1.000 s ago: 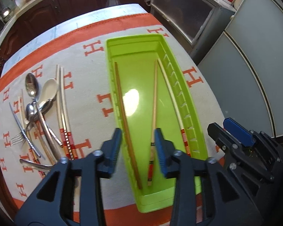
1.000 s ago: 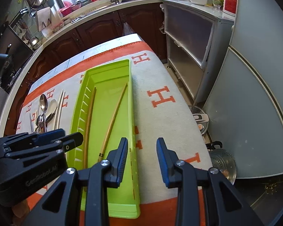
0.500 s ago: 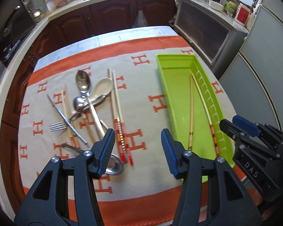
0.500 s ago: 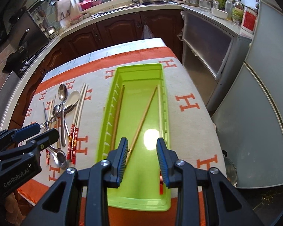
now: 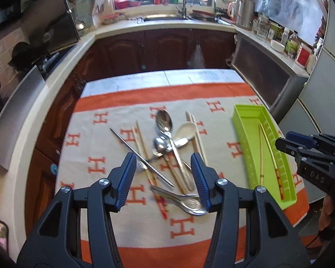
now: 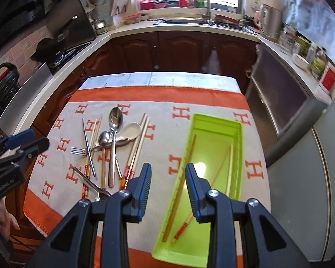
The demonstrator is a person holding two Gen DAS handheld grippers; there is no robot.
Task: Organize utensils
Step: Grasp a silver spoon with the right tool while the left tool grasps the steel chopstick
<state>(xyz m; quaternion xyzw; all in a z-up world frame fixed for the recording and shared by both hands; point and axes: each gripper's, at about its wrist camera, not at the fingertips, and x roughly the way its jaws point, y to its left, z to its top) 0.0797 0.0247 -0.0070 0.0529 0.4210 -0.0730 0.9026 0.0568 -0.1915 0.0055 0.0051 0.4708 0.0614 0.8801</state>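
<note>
A lime green tray [image 6: 240,147] lies on the right of the cloth and holds three chopsticks [image 6: 181,189]; it also shows in the left wrist view [image 5: 242,134]. A heap of utensils lies left of it: metal spoons [image 6: 115,120], a white ceramic spoon [image 6: 129,130], a fork [image 6: 79,151] and loose chopsticks [image 6: 137,149]. My left gripper [image 5: 165,178] is open and empty above this heap [image 5: 167,147]. My right gripper [image 6: 168,192] is open and empty above the tray's near left edge.
The table carries a cream cloth [image 6: 163,125] with orange H marks and an orange border. Dark wood cabinets [image 6: 178,49] and a counter with a sink stand behind. A grey fridge [image 6: 328,178] stands at the right, close to the table.
My left gripper has swung left from over the tray to over the utensil heap and opened wider. My right gripper has moved left to the tray's near left edge.
</note>
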